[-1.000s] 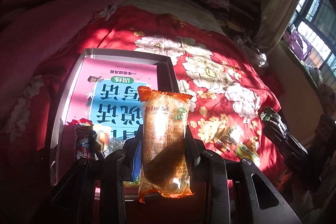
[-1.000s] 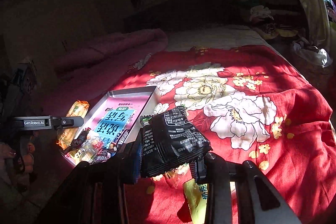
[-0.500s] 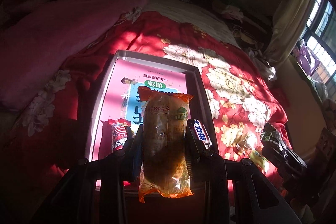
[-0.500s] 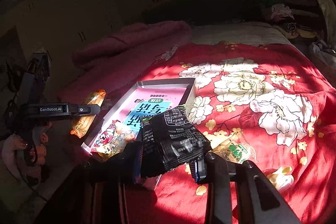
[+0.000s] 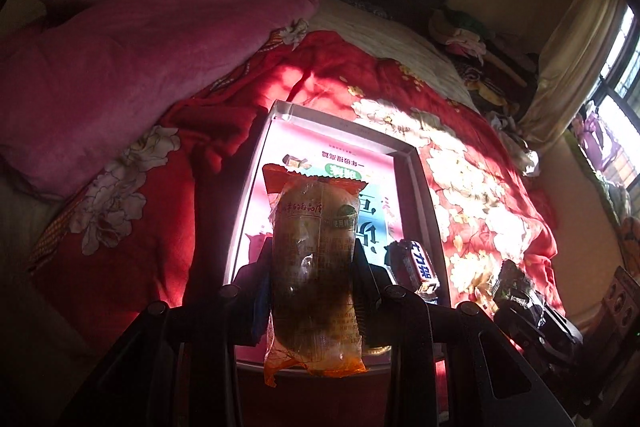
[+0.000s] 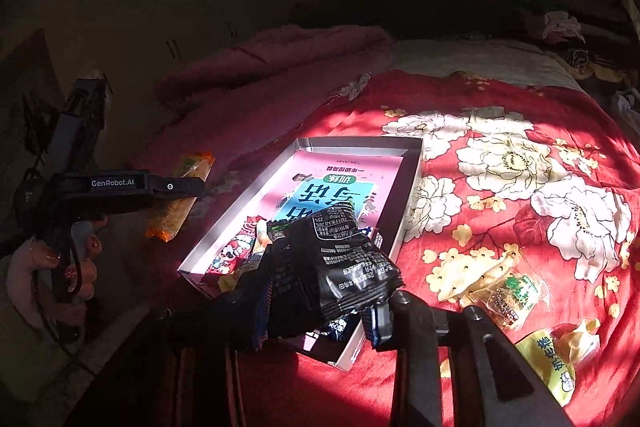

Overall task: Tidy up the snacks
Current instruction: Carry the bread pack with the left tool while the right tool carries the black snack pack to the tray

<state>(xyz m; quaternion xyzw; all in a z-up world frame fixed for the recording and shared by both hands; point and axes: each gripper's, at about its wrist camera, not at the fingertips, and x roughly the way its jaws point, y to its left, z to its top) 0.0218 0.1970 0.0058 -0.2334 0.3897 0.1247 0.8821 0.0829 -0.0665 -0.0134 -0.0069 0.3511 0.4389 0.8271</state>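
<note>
My left gripper [image 5: 314,277] is shut on an orange-trimmed clear snack packet [image 5: 314,267], held upright above the near end of a shallow box [image 5: 422,195] with a pink printed floor. My right gripper [image 6: 320,303] is shut on a crumpled black snack bag [image 6: 336,267], hanging over the near corner of the same box [image 6: 408,199]. Inside the box lie a red cartoon packet [image 6: 236,251] and a dark candy bar [image 5: 412,265]. The right wrist view also shows the left gripper [image 6: 192,187] with its orange packet [image 6: 176,215] left of the box.
The box rests on a red flowered bedspread [image 6: 520,187]. Loose yellow and clear snack packets [image 6: 512,291] lie on it right of the box. A pink quilt [image 5: 140,39] is heaped at the far left. A person's hand [image 6: 76,263] grips the left tool. A window [image 5: 616,131] is at right.
Both grippers have swung left across the bed, carrying their packets. The box now sits centred under each gripper, and the loose packets have slid to the right of the right wrist view.
</note>
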